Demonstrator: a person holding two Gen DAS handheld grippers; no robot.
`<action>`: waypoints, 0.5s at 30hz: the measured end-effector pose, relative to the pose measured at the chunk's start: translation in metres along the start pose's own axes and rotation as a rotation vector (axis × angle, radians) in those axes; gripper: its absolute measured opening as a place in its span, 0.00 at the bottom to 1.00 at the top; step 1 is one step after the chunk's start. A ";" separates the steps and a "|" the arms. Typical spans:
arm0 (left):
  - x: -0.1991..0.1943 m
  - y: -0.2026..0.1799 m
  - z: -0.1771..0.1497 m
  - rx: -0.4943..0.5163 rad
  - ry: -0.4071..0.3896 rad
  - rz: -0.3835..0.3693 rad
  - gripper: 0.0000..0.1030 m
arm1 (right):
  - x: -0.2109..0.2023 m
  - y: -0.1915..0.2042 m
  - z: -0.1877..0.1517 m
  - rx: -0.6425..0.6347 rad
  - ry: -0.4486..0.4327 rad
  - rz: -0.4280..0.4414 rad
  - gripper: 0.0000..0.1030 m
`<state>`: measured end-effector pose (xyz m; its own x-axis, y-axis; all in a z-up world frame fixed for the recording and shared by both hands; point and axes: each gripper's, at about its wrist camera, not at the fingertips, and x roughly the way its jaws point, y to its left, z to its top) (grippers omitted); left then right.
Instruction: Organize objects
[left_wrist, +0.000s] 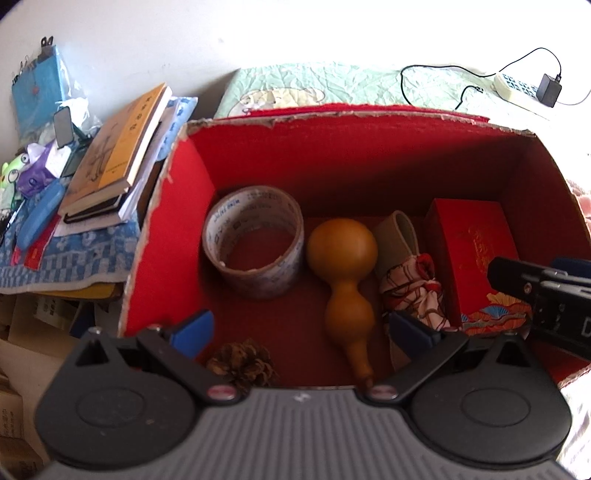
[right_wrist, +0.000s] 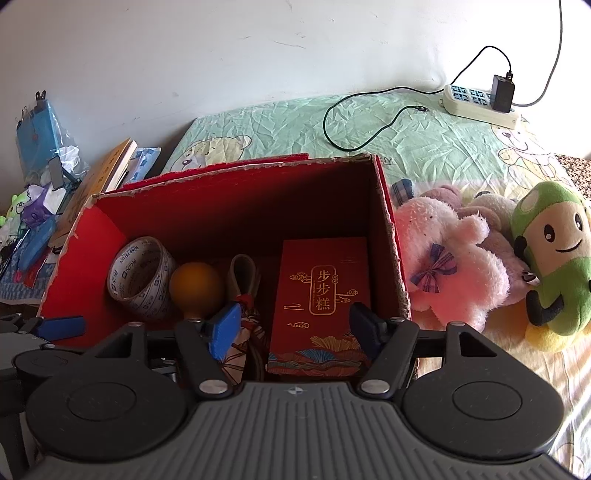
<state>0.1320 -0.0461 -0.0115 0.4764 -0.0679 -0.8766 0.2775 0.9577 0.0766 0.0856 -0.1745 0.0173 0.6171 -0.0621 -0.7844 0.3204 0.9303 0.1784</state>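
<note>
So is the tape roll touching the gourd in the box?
Touching, it seems: in the right wrist view the tape roll meets the gourd with no red floor between; the left wrist view shows their edges meeting too.

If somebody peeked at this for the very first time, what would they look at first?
Probably the big red box in the middle, open on top, with a tape roll at its left, a brown gourd beside it and a red packet at the right. Next, the pink plush and green plush lying on the bed just right of the box.
</note>
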 end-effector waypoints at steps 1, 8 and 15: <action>0.001 0.000 0.000 -0.001 0.002 0.001 0.99 | 0.000 0.000 0.000 0.001 -0.002 0.002 0.66; 0.003 0.003 -0.001 -0.007 -0.002 0.003 0.98 | -0.001 -0.001 -0.001 0.000 -0.013 0.017 0.67; 0.004 0.002 0.000 0.001 -0.002 0.001 0.98 | -0.001 -0.001 -0.002 -0.006 -0.015 0.015 0.68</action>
<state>0.1343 -0.0440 -0.0148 0.4781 -0.0678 -0.8757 0.2779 0.9575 0.0776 0.0836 -0.1747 0.0167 0.6327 -0.0532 -0.7726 0.3063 0.9335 0.1866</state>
